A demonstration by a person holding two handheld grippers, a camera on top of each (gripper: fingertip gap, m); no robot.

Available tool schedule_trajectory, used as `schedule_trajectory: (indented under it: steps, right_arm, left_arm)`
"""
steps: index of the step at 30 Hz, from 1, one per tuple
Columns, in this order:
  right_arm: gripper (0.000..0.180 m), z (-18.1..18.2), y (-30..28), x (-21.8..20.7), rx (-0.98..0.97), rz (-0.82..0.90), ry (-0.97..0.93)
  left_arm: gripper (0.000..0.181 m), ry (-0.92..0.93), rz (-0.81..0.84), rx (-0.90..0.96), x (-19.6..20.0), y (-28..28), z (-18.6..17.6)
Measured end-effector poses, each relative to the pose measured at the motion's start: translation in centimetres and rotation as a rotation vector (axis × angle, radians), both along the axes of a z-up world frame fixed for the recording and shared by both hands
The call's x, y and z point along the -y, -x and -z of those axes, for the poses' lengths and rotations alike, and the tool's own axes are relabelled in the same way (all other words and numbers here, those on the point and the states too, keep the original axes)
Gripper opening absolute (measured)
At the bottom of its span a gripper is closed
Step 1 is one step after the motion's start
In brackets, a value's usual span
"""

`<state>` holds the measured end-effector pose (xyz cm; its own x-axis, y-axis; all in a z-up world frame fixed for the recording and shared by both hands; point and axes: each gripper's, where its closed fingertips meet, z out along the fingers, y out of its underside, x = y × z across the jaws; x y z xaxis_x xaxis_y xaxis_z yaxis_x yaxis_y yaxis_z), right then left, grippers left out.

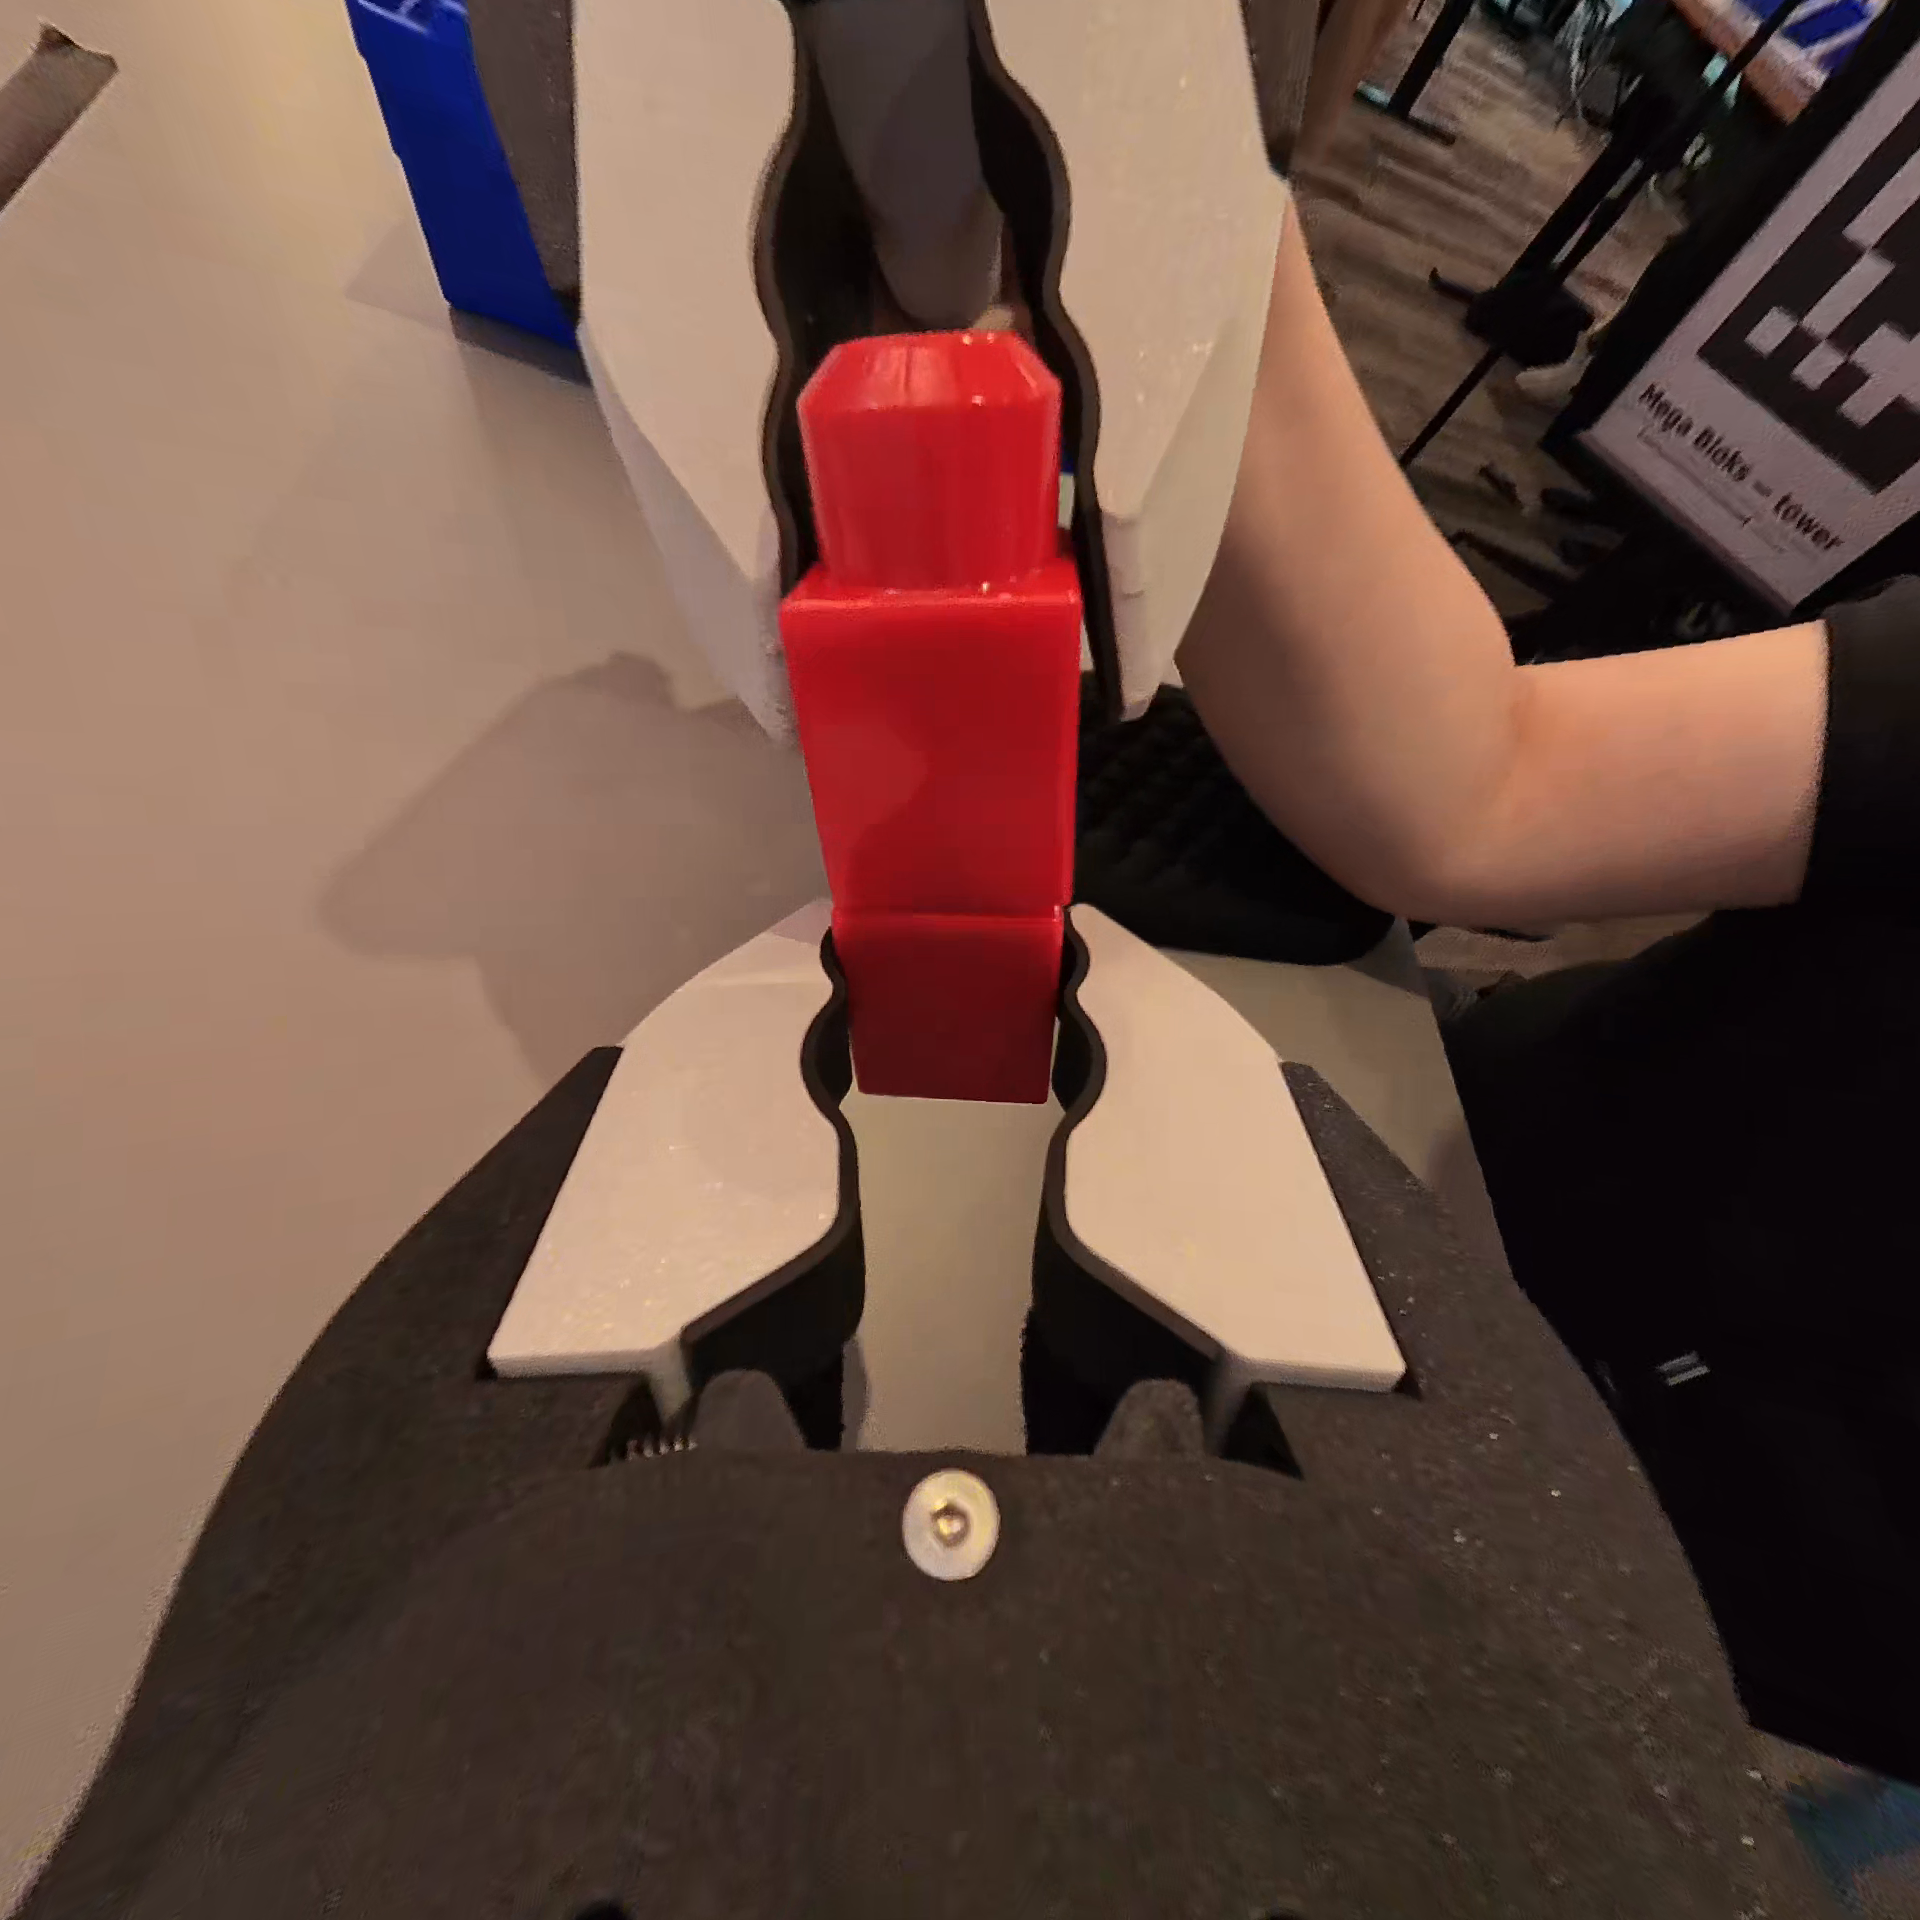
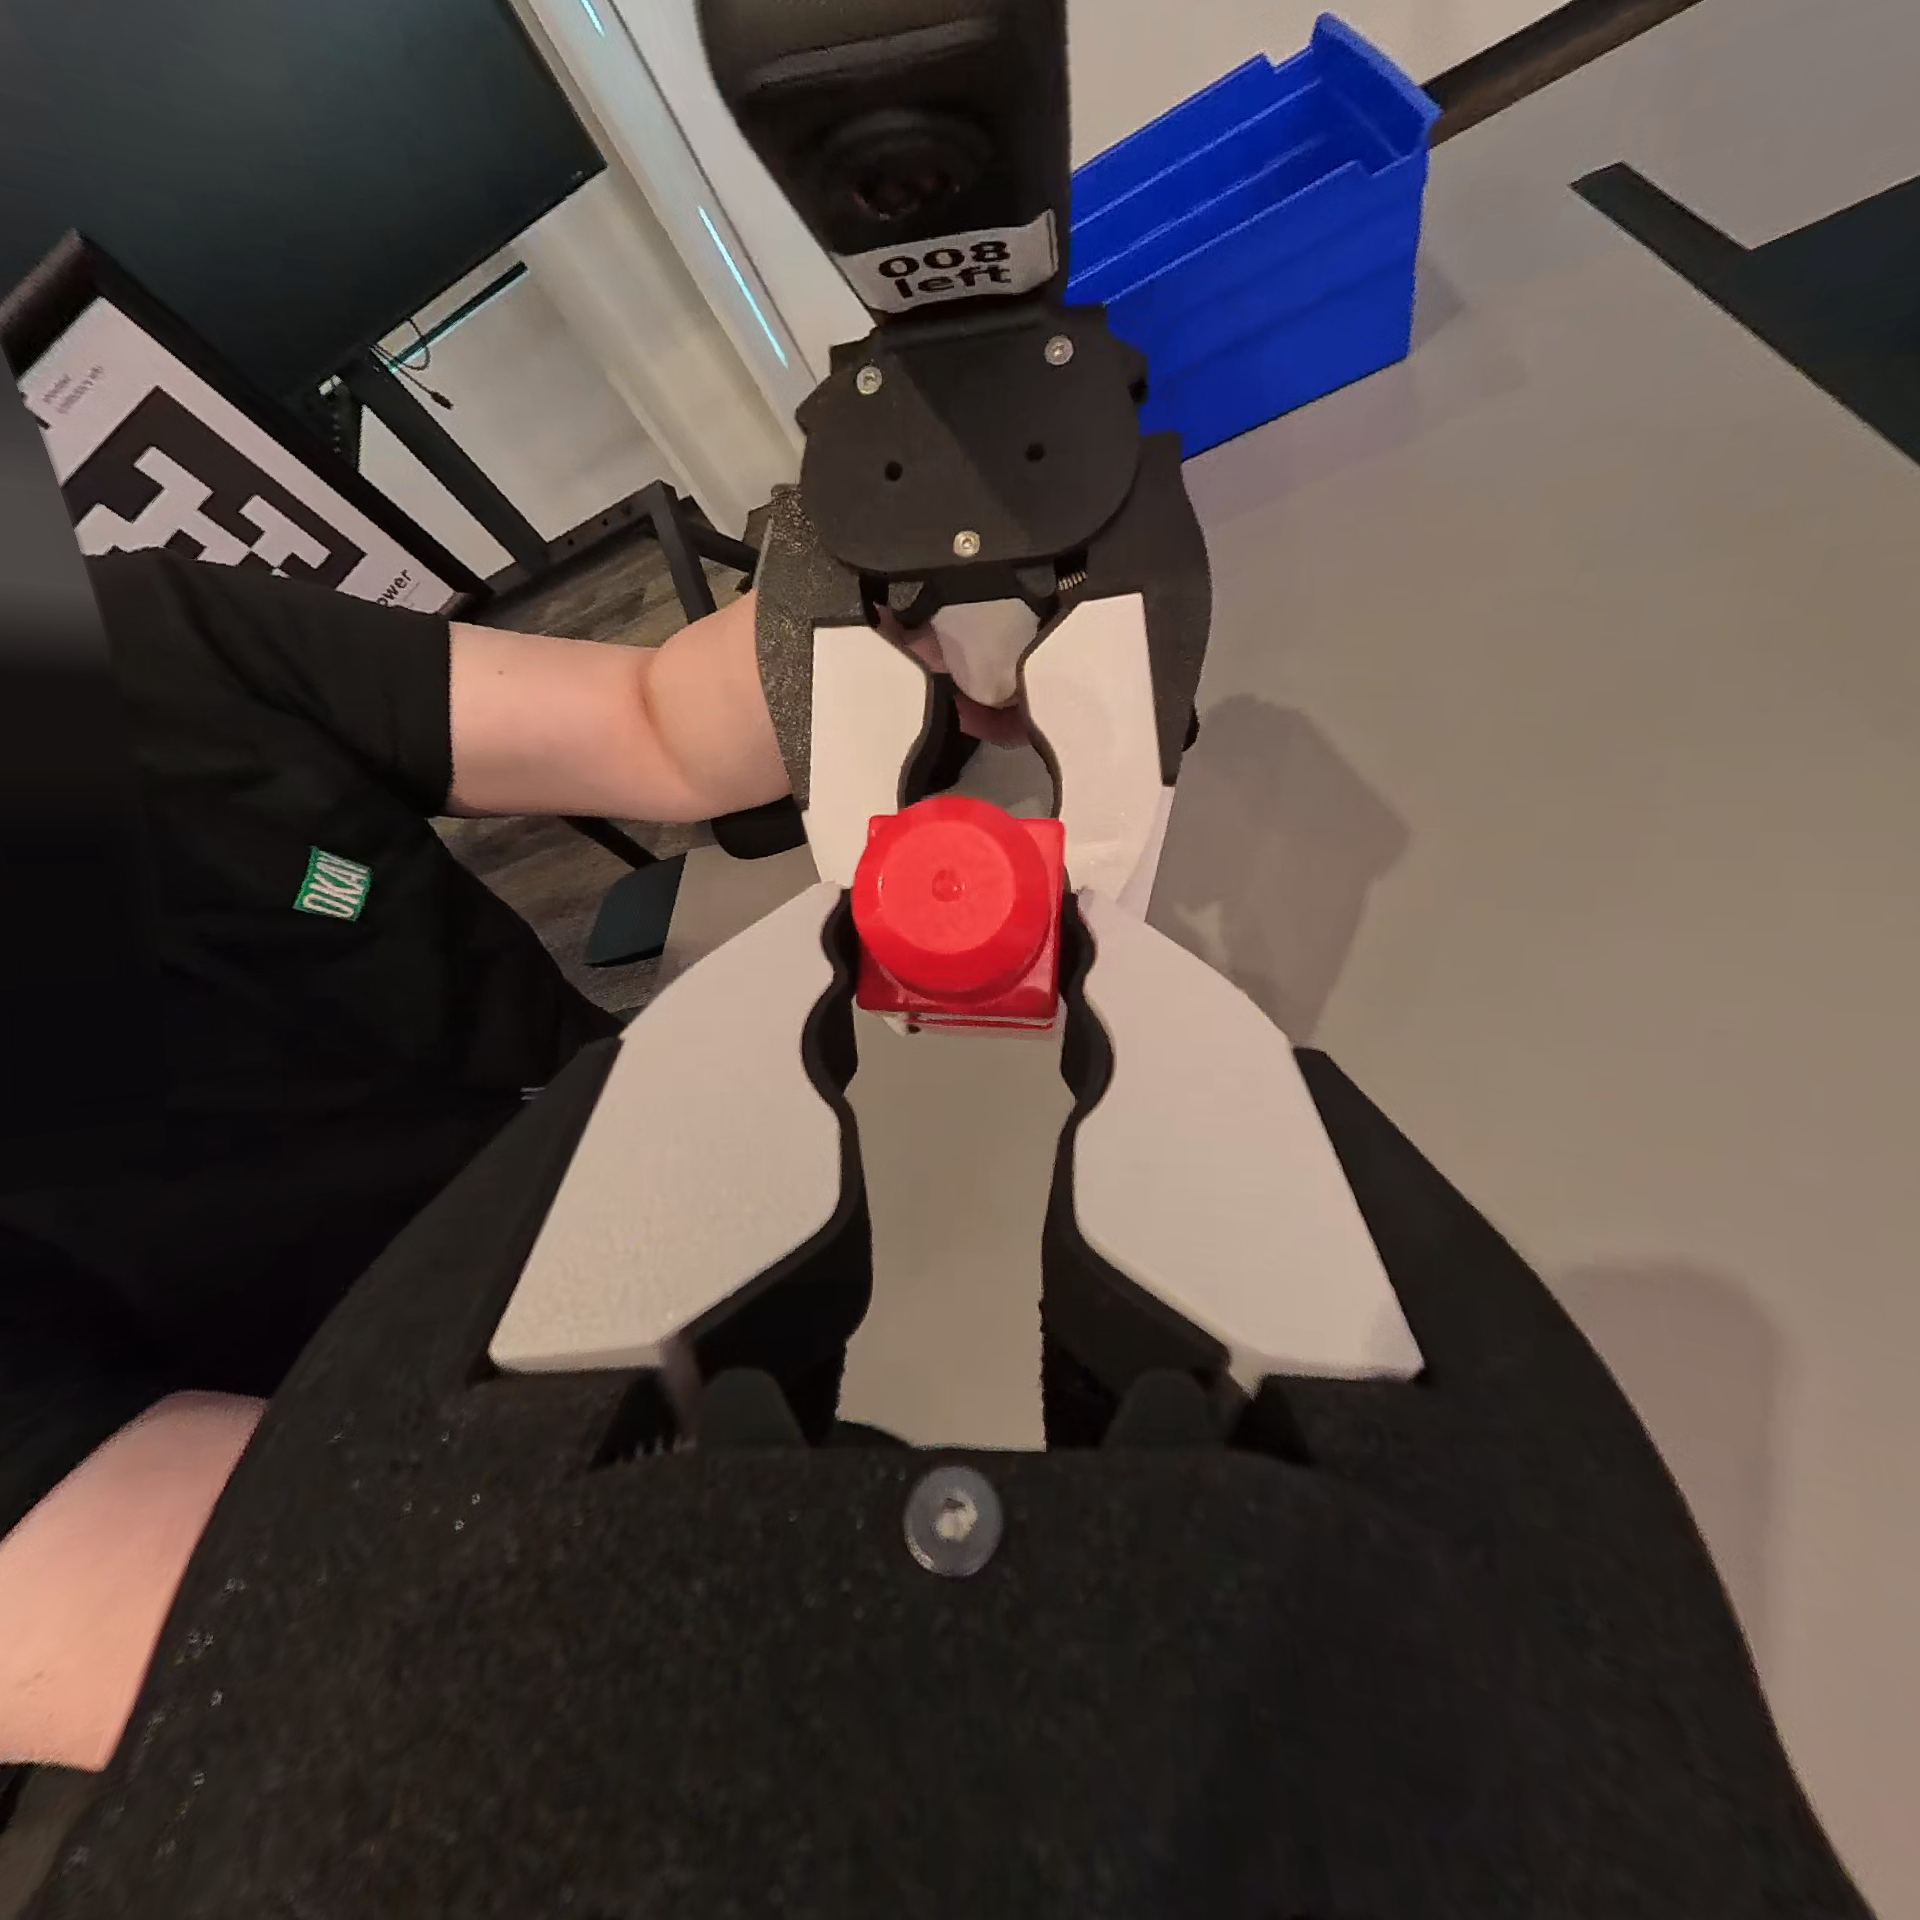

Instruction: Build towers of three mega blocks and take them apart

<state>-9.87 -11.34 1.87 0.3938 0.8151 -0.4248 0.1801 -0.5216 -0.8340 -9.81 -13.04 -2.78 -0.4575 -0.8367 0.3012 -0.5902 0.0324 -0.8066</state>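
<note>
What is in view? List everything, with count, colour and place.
upper block: 1, red, stud up, stacked on the lower block
lower block: 1, red, under the upper block
bin: 1, blue, on the table behind the grippers
table: 1, light grey, under it all
sign: 1, black-and-white pattern, off the table's edge
screen: 1, dark, in the background past the sign
arms: 2, bare below black sleeves, right arm and left arm, each behind its gripper
left gripper: 1, black with white fingers, shut on the lower block
right gripper: 1, same colours, shut on the upper block from above
</note>
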Motion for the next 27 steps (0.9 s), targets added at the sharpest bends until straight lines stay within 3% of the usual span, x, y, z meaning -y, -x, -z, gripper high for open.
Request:
schedule_trajectory:
  steps: [12,22,24,26,27]
  right_arm:
    - [0.036,1.6,0.4,0.4,0.118,-0.027,0.025]
    - [0.036,1.2,0.6,0.1,0.072,-0.018,0.040]
    - [0.037,-0.3,0.4,-0.5,0.035,0.011,-0.057]
    - [0.059,-2.6,-0.7,-1.0,-0.009,0.093,-0.200]
    - [0.059,-3.9,-1.5,-1.2,-0.046,0.142,-0.284]
  left_arm:
    - [0.035,-0.038,0.019,-0.088,0.1,0.8,1.3]
    - [0.035,0.019,0.026,-0.064,0.1,0.7,0.9]
    - [0.035,0.094,0.009,0.024,-0.3,0.4,-0.9]
    - [0.035,0.168,-0.031,0.061,-1.6,0.9,-2.4]
    - [0.036,0.168,-0.072,0.080,-2.9,1.2,-2.8]
